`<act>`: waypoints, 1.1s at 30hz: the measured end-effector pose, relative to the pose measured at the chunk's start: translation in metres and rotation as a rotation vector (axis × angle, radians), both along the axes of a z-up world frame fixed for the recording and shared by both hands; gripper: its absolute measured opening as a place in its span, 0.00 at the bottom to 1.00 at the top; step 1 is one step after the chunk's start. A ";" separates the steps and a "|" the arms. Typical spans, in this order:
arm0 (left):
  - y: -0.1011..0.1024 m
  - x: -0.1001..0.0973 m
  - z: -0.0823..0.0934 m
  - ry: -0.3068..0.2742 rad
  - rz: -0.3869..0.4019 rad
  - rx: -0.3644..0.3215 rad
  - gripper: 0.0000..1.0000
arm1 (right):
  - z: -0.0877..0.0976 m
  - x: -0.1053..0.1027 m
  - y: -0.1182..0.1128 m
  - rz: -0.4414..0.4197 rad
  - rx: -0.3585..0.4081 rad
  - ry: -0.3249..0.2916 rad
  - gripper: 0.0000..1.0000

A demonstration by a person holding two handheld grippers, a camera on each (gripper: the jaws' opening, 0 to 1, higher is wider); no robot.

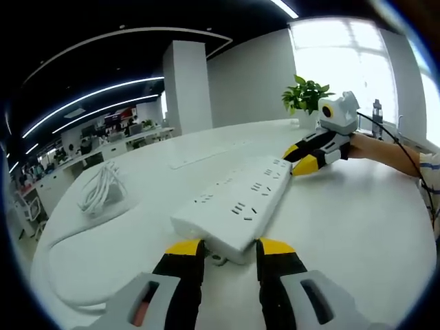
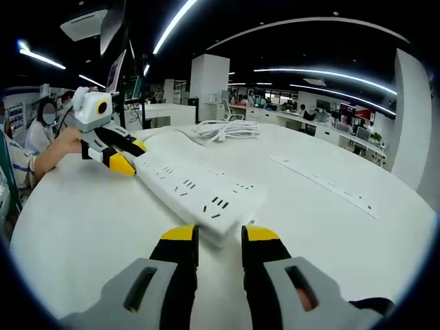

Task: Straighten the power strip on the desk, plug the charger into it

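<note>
White and smooth, the round matte desk (image 1: 344,227) carries everything here, its surface curving away toward an open-plan office. On it lies the long white plastic power strip (image 1: 237,203), a flat rectangular bar with rows of dark socket slots along its top face. It rests flat near the middle of the desk, stretched between the two grippers. A thick white cable (image 1: 62,275) loops from it along the desk edge in the left gripper view. A second, flatter white strip (image 2: 330,182) lies well apart, further across the desk. The charger's bundled white cord (image 2: 223,130) sits coiled in a loose heap near the far rim.

The left gripper (image 1: 230,251) has its black fingers with yellow tips apart, one on each side of the near end of the power strip; whether they press on it I cannot tell. The right gripper (image 2: 218,237) holds its matching fingers a little apart at the opposite end, tips just at the strip's edge, with contact unclear. A small green leafy plant (image 1: 306,96) in a white pot stands by the bright window.
</note>
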State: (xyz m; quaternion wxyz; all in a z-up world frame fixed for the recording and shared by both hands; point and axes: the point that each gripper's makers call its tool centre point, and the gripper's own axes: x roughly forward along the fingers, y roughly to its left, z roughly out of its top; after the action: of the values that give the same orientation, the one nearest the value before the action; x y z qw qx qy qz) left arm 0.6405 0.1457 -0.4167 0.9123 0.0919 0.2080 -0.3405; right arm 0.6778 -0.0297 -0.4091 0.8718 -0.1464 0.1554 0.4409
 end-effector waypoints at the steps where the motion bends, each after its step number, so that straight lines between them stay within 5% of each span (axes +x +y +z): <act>1: 0.000 0.000 0.000 0.003 0.001 -0.004 0.30 | 0.000 0.000 0.000 0.003 -0.001 -0.001 0.24; 22: 0.000 0.000 0.000 0.000 0.004 -0.062 0.29 | 0.000 0.002 0.005 0.001 0.004 0.001 0.24; 33: 0.000 0.002 -0.001 -0.021 0.011 -0.031 0.30 | 0.000 -0.002 0.005 0.000 0.011 0.002 0.23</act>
State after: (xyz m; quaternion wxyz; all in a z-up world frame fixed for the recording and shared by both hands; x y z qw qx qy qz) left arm 0.6424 0.1461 -0.4181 0.9176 0.0803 0.1937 -0.3378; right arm 0.6762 -0.0242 -0.4088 0.8724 -0.1412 0.1537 0.4420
